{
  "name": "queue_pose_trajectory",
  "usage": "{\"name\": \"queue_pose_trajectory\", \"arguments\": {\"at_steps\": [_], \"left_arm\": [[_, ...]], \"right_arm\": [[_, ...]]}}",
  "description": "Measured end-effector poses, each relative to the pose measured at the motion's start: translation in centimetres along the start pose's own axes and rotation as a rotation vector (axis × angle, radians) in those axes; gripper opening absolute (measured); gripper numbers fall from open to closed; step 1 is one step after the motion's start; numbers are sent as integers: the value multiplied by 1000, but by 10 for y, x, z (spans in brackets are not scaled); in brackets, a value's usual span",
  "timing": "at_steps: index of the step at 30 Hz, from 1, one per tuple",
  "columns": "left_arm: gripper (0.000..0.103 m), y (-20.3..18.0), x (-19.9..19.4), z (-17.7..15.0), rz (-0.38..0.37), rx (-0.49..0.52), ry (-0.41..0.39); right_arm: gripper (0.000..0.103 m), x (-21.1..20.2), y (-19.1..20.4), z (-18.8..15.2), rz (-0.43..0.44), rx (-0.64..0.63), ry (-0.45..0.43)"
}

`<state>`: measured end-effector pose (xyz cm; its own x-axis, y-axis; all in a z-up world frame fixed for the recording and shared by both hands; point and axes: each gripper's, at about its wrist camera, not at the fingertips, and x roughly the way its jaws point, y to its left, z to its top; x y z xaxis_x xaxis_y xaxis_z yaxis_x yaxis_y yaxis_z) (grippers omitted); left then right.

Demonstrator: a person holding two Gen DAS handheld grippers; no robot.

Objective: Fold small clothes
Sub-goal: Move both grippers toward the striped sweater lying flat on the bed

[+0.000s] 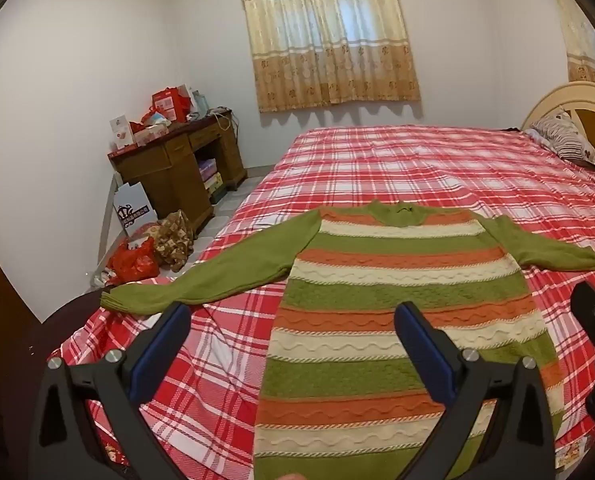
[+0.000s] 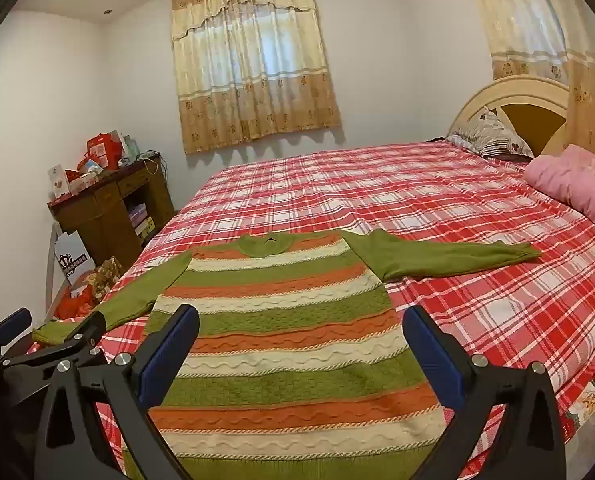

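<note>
White walls [image 1: 77, 60] and a curtained window [image 2: 253, 64] close off the far side of the bedroom, with a cluttered wooden desk [image 1: 177, 160] in the far left corner. Most of the floor is taken by a bed [image 2: 457, 208] under a red plaid sheet, its pale headboard [image 2: 513, 96] and pillows at the far right. On the near part of the sheet a striped sweater [image 1: 397, 292] lies flat, neck pointing away, both green sleeves spread out sideways, the left cuff at the bed's edge. Above its hem the left gripper [image 1: 293, 320] hangs angled downward, jaws spread wide, nothing between them. Just to the right, the right gripper [image 2: 301, 324] tilts down likewise, fully released, over the sweater's body without touching it.
</note>
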<state>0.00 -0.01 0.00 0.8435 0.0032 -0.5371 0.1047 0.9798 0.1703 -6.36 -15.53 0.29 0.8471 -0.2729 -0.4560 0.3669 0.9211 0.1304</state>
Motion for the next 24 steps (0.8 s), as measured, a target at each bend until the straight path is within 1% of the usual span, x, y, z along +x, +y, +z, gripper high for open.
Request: {"name": "queue_pose_trajectory", "arguments": {"at_steps": [5, 14, 15, 24], "left_arm": [[103, 0, 0, 0, -10, -8, -15], [103, -7, -4, 5, -24, -4, 14], [103, -7, -1, 5, -26, -6, 15], [103, -2, 2, -1, -36, -12, 15]], "right_arm": [[102, -1, 1, 1, -1, 6, 5], [102, 3, -8, -6, -6, 9, 13], [102, 3, -2, -1, -9, 11, 21], [102, 3, -4, -1, -8, 14, 25]]}}
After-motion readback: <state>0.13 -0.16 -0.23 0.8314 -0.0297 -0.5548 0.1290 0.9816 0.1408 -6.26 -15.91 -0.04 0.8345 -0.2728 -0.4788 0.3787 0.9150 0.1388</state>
